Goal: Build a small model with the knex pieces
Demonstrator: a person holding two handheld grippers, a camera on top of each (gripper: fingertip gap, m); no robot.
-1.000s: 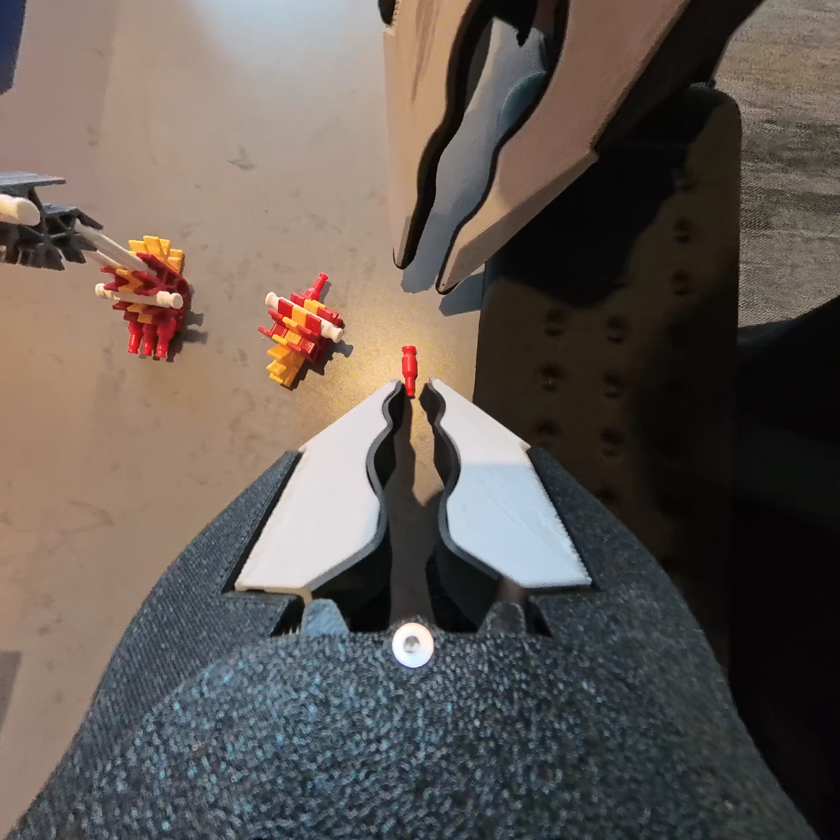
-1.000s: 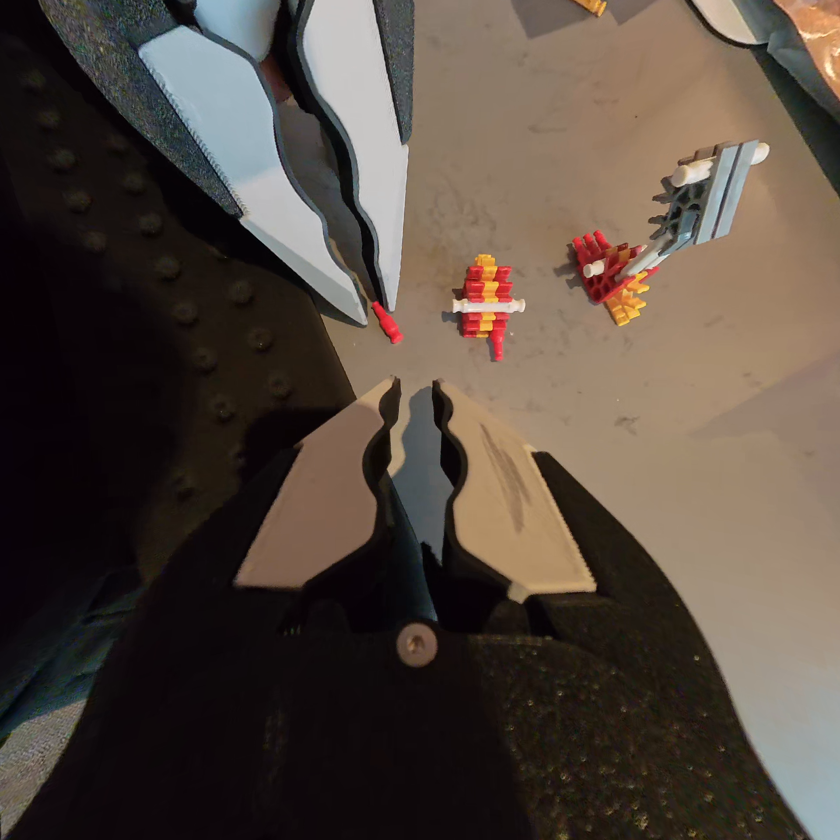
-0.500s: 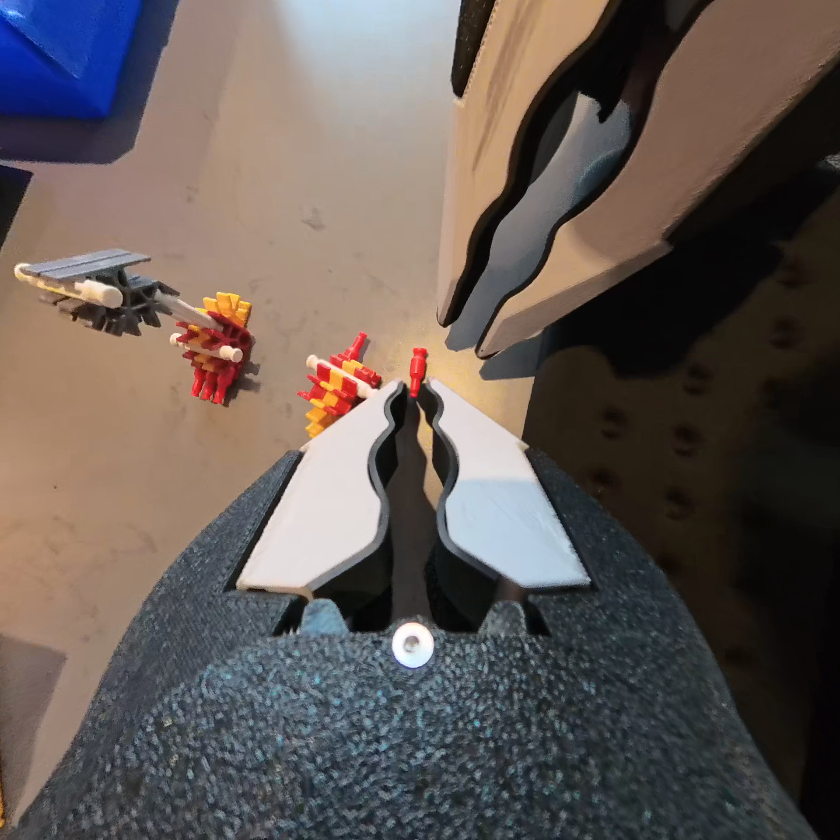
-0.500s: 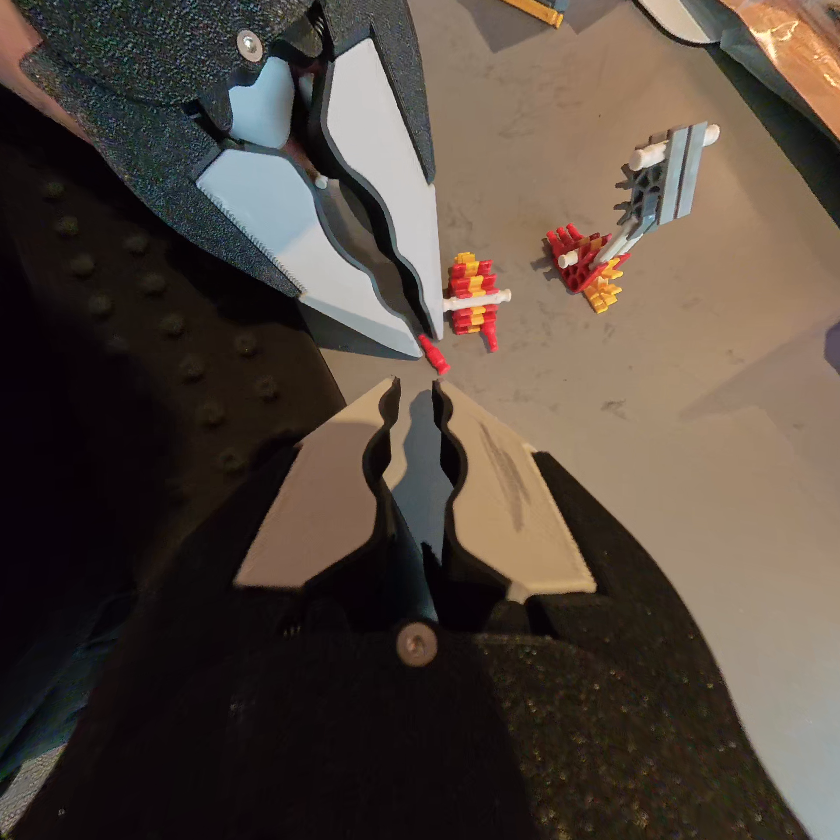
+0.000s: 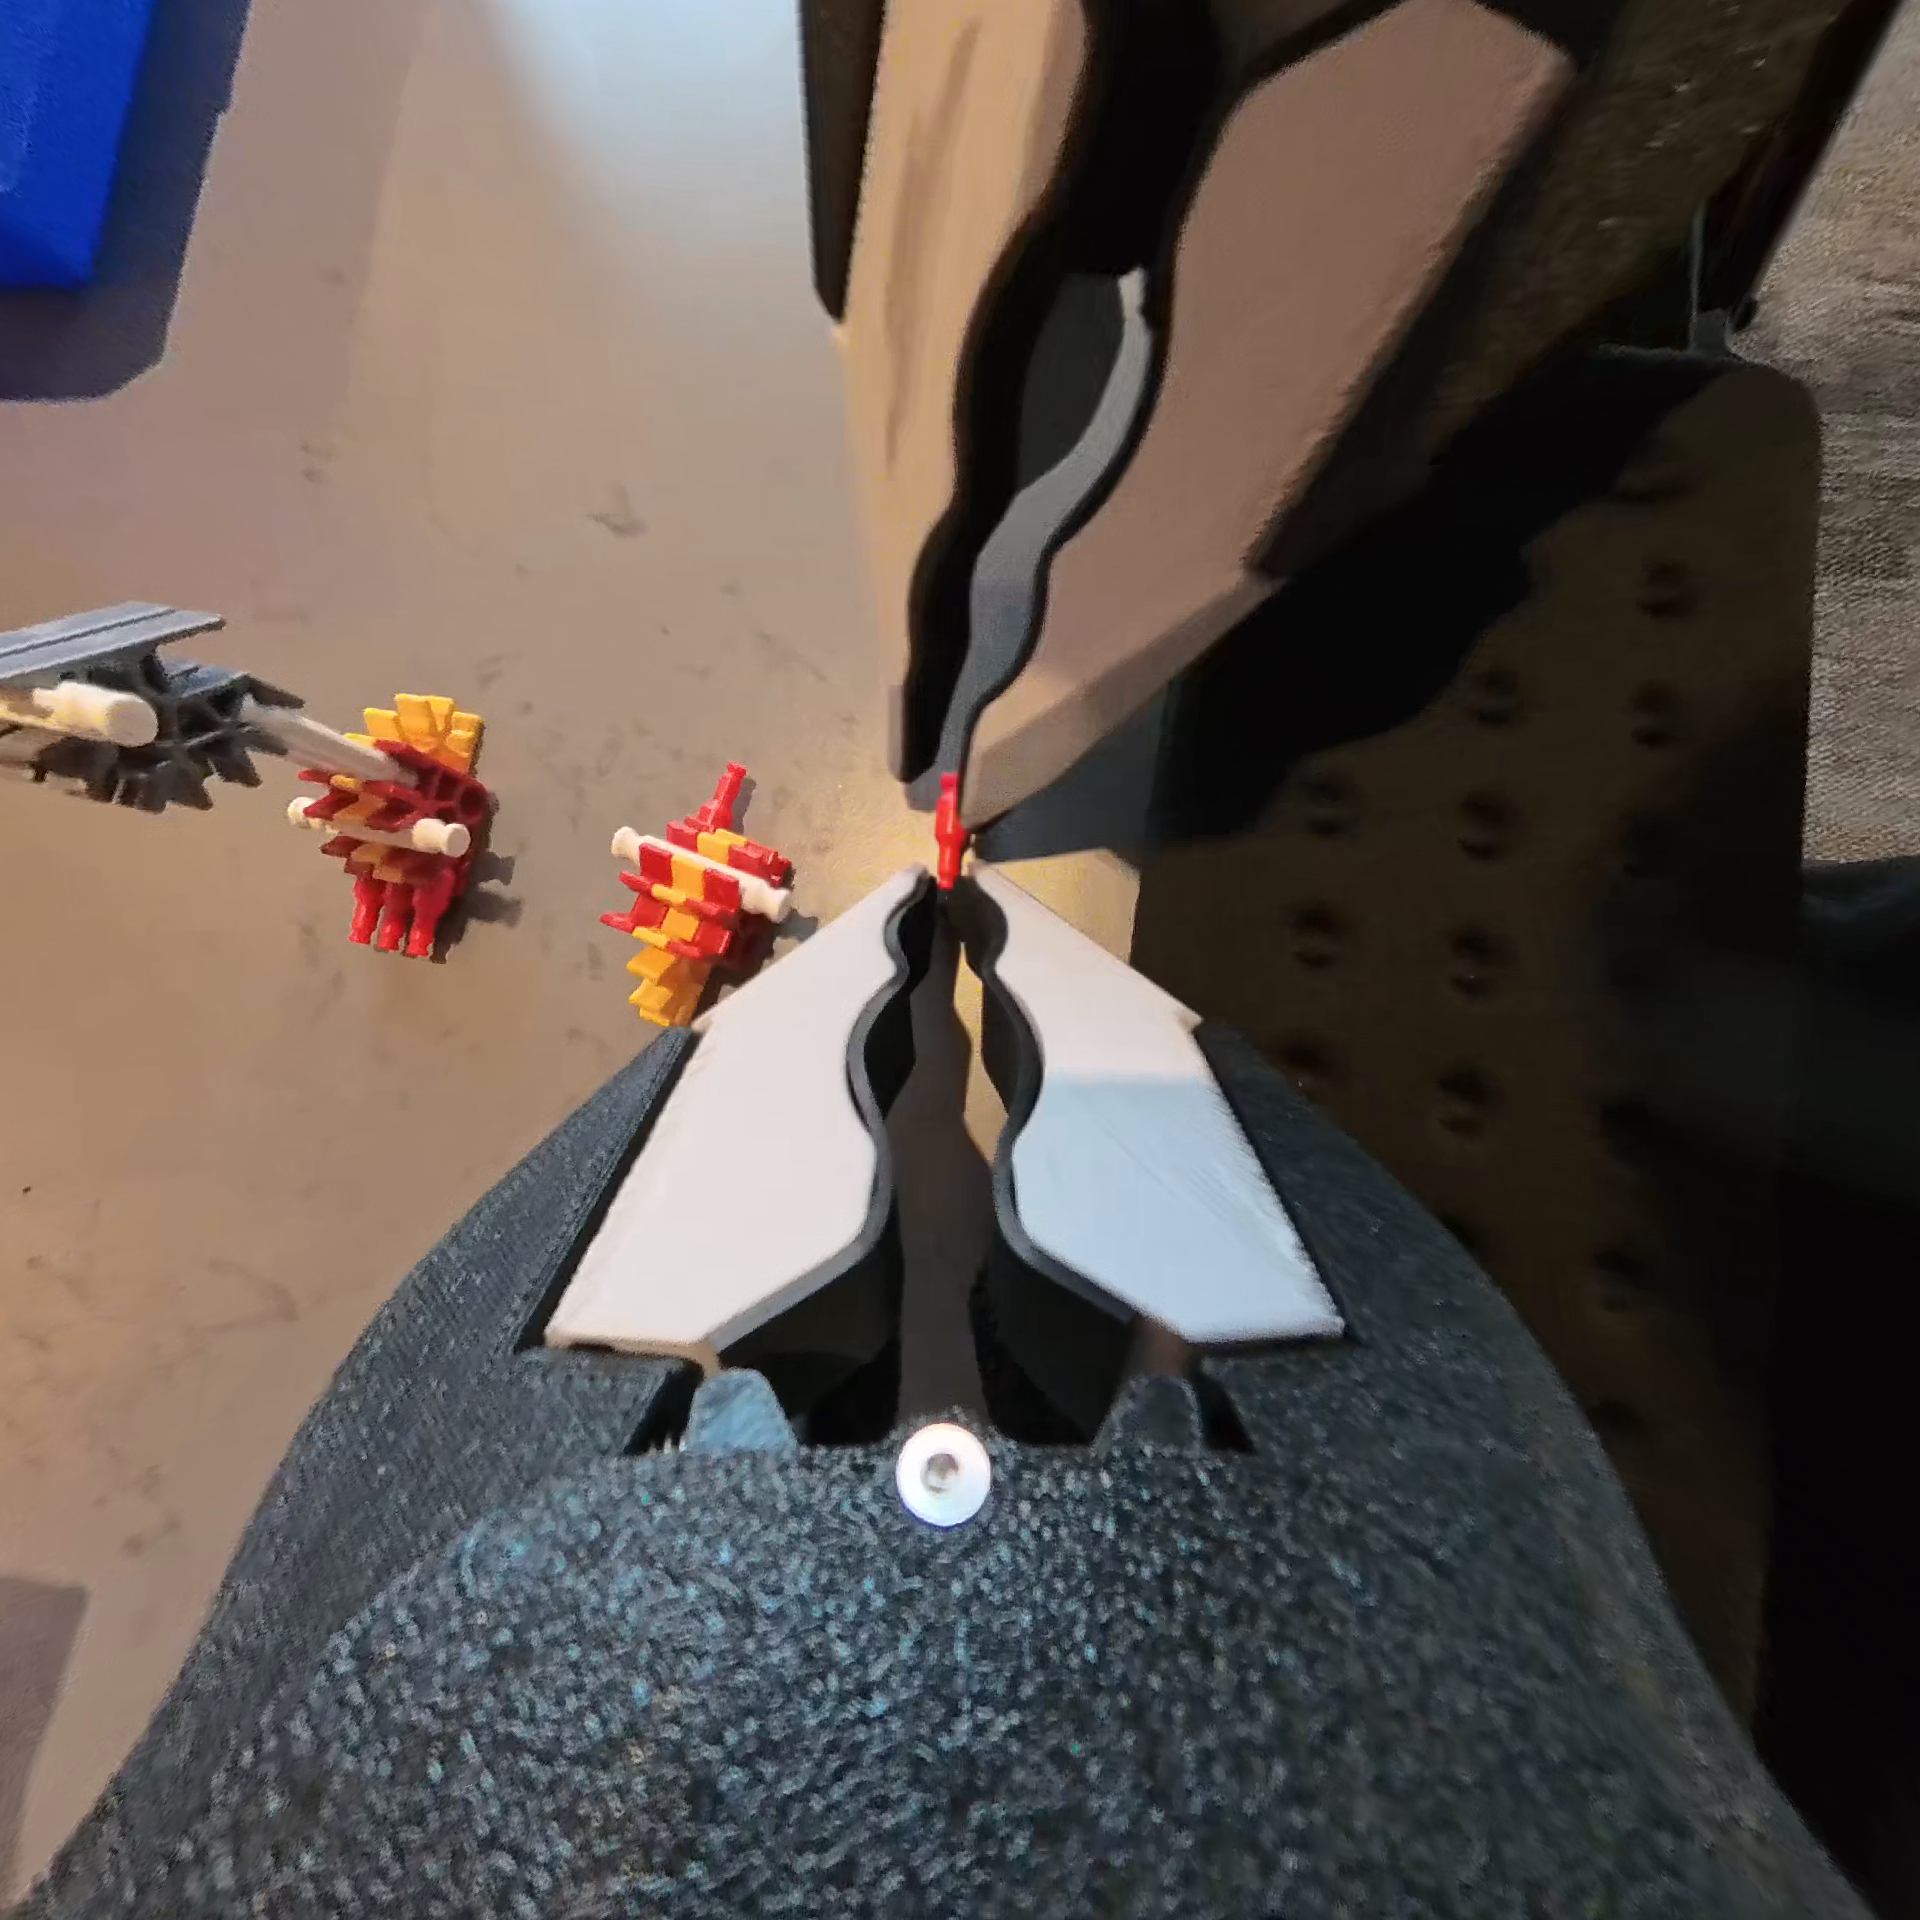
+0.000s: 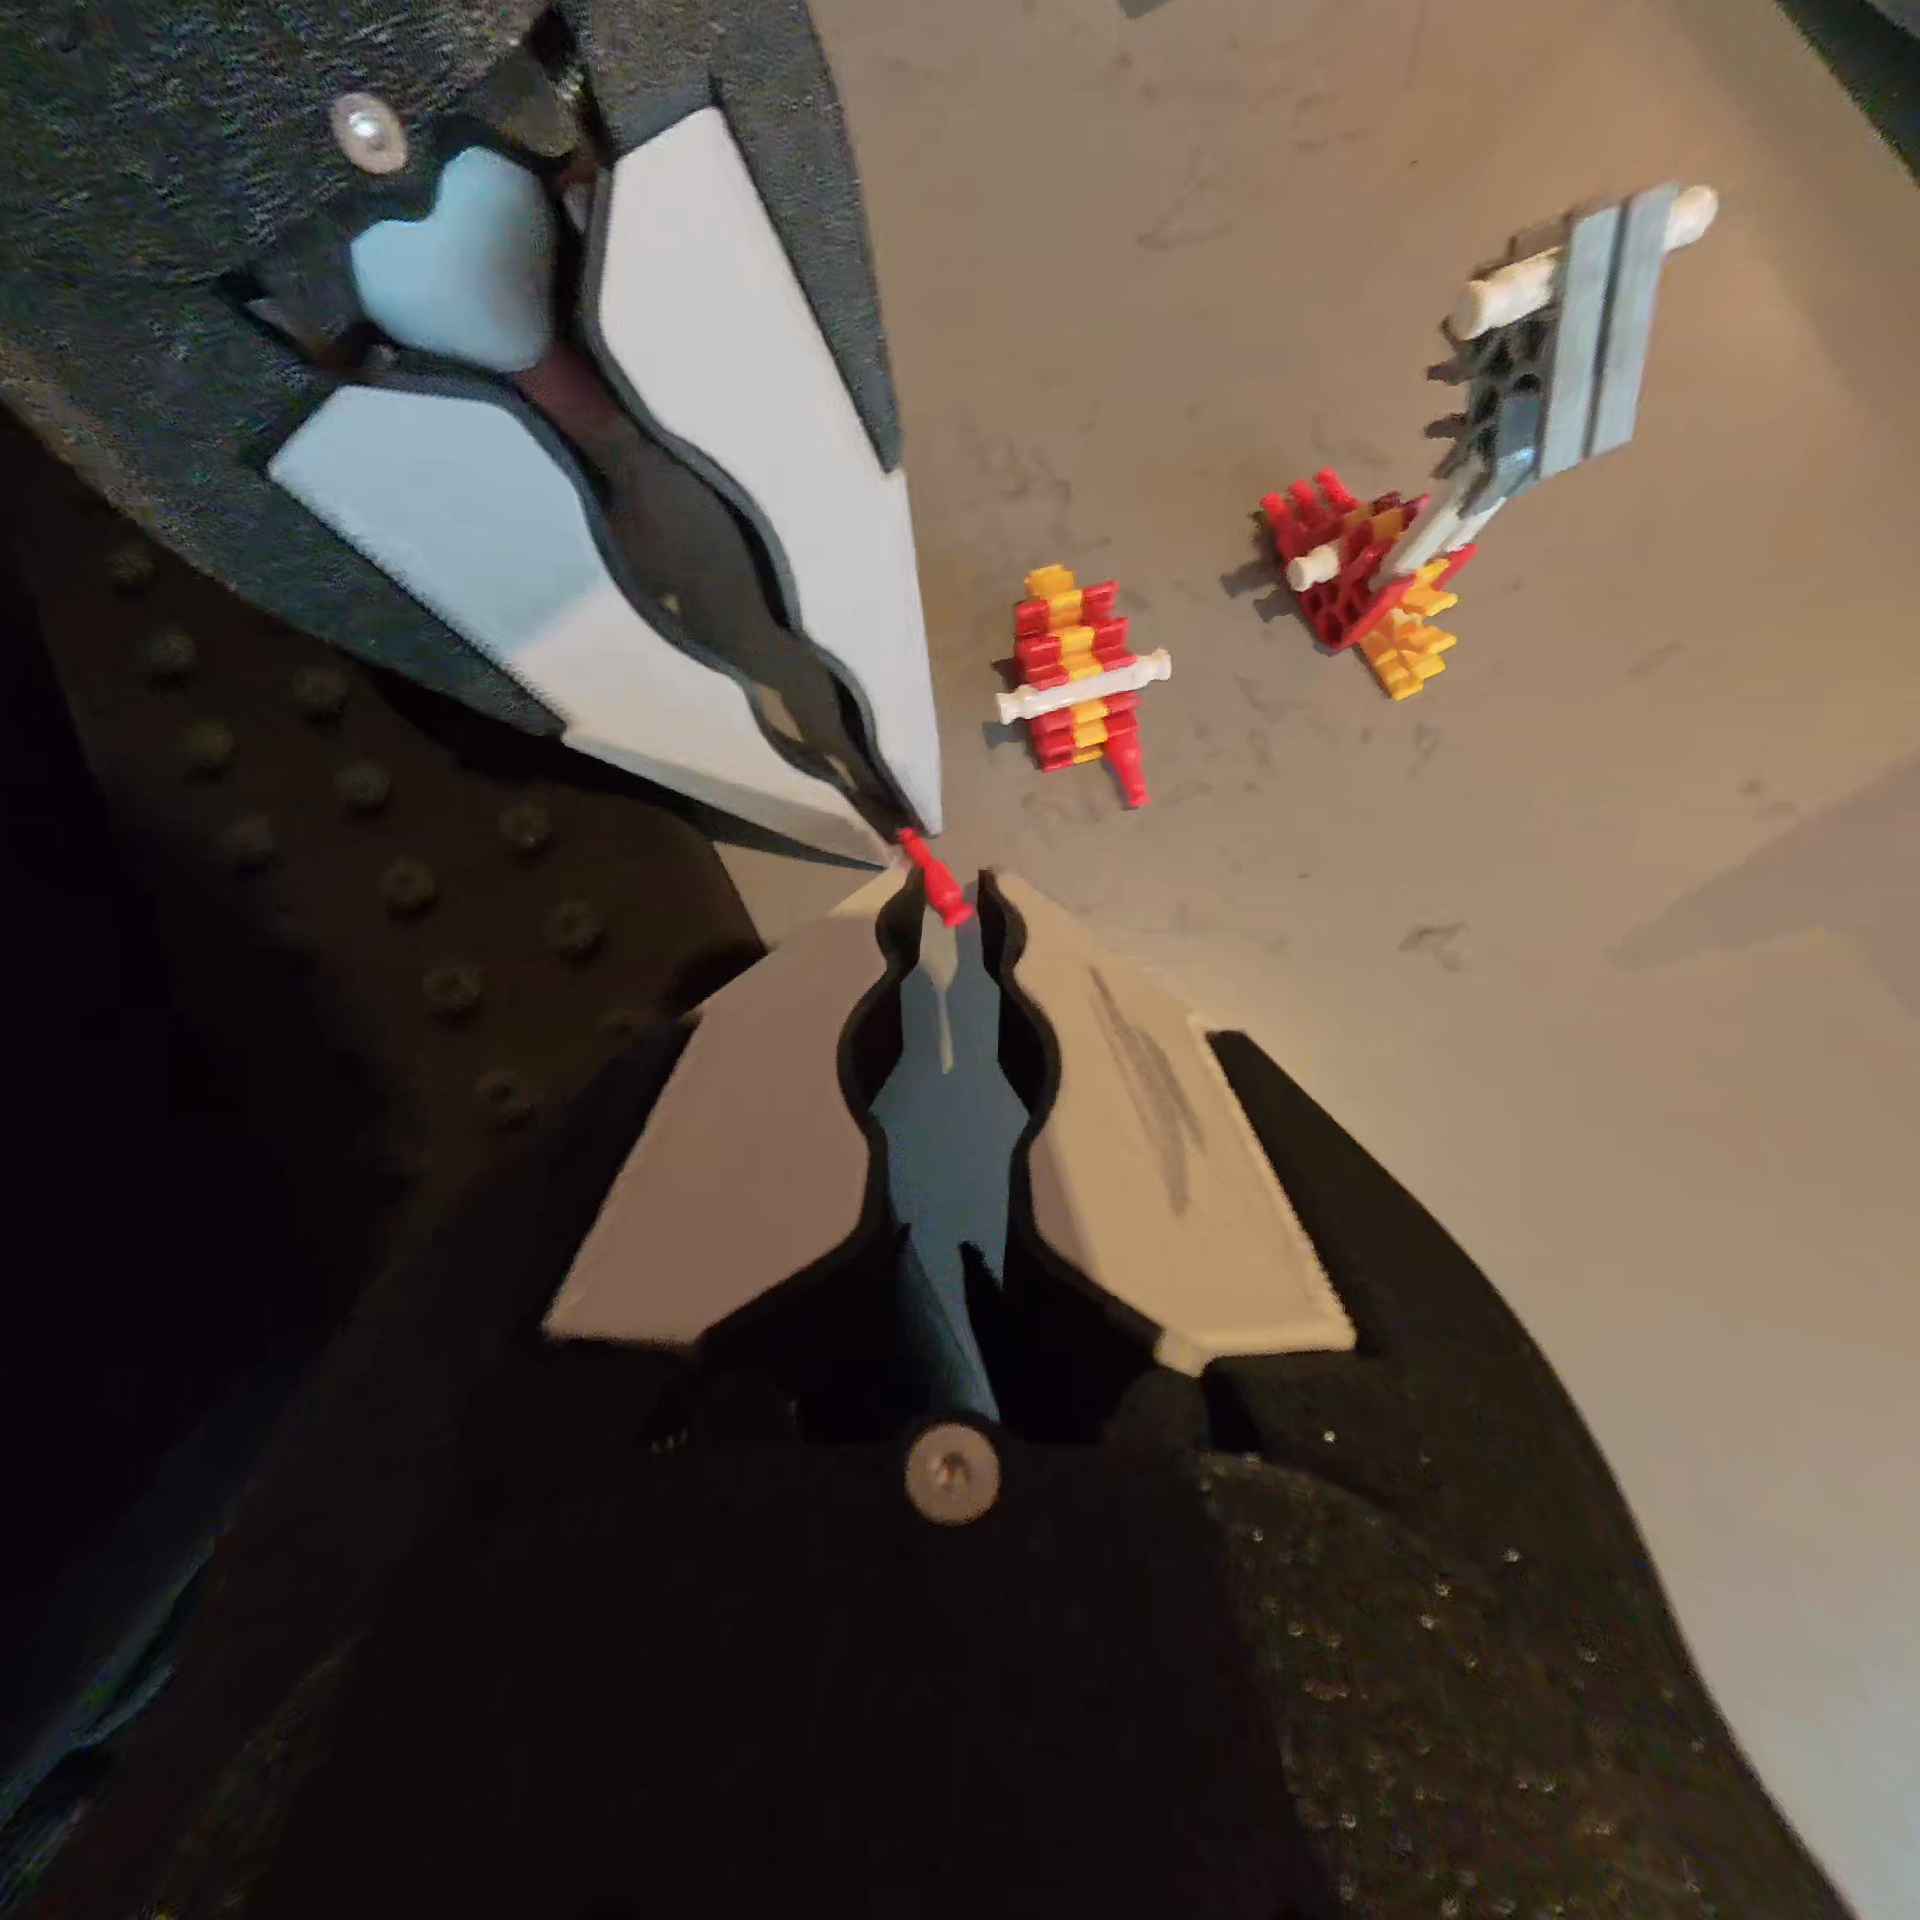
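My left gripper (image 5: 948, 883) is shut on a small red rod (image 5: 948, 831) and holds it by one end, just above the tan table (image 5: 520, 416). My right gripper (image 6: 951, 888) faces it tip to tip. Its jaws stand narrowly open, with the rod's free end (image 6: 940, 894) between the fingertips. In the left wrist view the right gripper (image 5: 945, 774) comes down from above onto the rod. In the right wrist view the left gripper (image 6: 904, 831) comes in from the upper left.
A red and yellow connector cluster with a white rod (image 5: 701, 904) (image 6: 1081, 675) lies on the table close by. A second cluster (image 5: 410, 821) (image 6: 1361, 582) joins a grey assembly (image 5: 104, 707) (image 6: 1558, 343). A black studded mat (image 5: 1455, 935) (image 6: 312, 779) borders the table. A blue box (image 5: 62, 135) stands far left. Only a small space, under 4 cm, lies between the two pairs of fingers.
The two grippers have closed in on each other tip to tip. The red rod in my left gripper now reaches between the right gripper's fingertips.
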